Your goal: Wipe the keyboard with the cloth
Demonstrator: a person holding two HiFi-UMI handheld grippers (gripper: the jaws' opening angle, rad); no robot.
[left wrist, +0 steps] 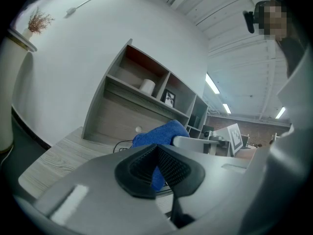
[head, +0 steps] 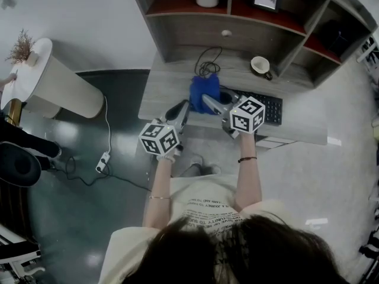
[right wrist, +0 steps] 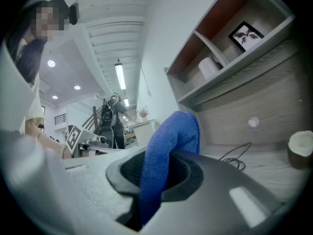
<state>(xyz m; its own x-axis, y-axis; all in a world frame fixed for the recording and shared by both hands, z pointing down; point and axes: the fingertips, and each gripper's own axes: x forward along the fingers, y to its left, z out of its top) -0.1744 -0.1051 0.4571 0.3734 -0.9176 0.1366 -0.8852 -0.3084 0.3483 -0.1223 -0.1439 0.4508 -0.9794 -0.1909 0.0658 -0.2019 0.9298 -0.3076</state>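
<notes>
With right claw [head: 207, 101], pinches blue fleecy cloth [head: 202, 87] tight, bunched over grey wood-grain desk [head: 164, 93] just left of black flat keyboard [head: 270, 109]. Holds left claw [head: 182, 106] fully closed, empty, just left of cloth.

Head view looks steeply down at the surface [head: 160, 93]; 2 gripper views, low and close, face the shelf [left wrist: 139, 94] and cloth [head: 204, 93] all 3 share
</notes>
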